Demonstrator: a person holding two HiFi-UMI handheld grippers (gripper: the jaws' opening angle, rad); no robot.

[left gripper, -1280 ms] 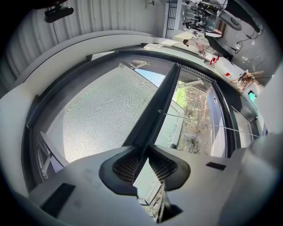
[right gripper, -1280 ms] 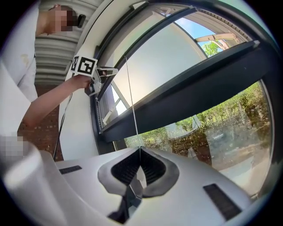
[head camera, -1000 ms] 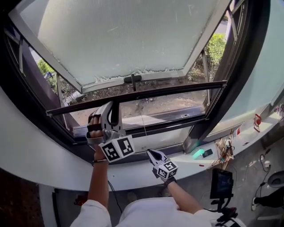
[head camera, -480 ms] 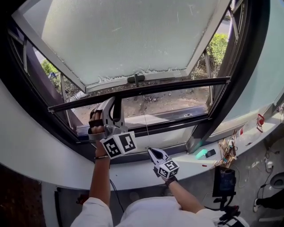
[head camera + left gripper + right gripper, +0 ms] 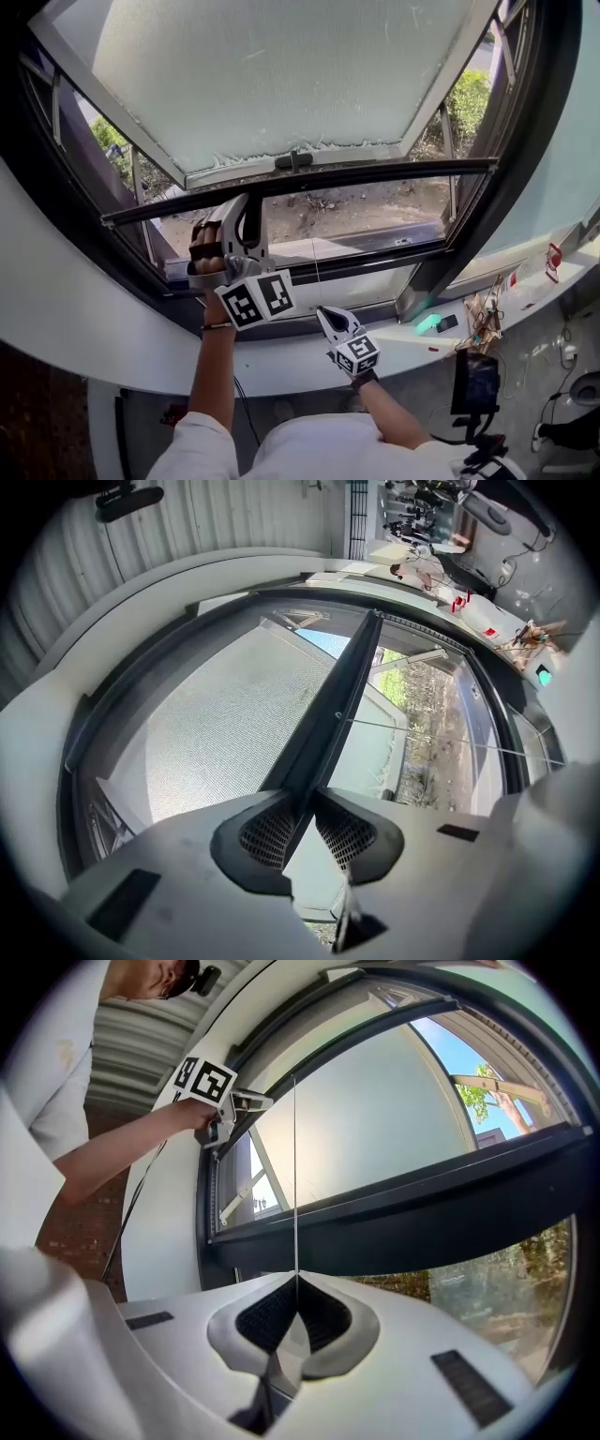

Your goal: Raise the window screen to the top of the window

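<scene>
While the right gripper (image 5: 326,319) hangs nearest the body, just above the white sill (image 5: 112,347), its jaws are clenched tight on a thin cord (image 5: 294,1176) that runs straight up to the screen bar (image 5: 375,175). Further out, the left gripper (image 5: 242,208) is clamped on that dark bar near its left end, with a pad pressing on either face. The bar lies low across the opening, well short of the top, so most of the lift seems left to do. Gripped so far off centre, the bar will likely want to cock. I would push up slowly, keep it parallel to the frame, and let the cord hand follow with even tension rather than tug. Only the right gripper view makes the cord plain and shows it pinched in the jaws; from the head view it is a faint line. Only the left gripper view shows the mesh (image 5: 225,724) on one side of the bar and open air on the other. Beyond, the head view alone shows the pale sash (image 5: 272,75) swung outward over the garden.
</scene>
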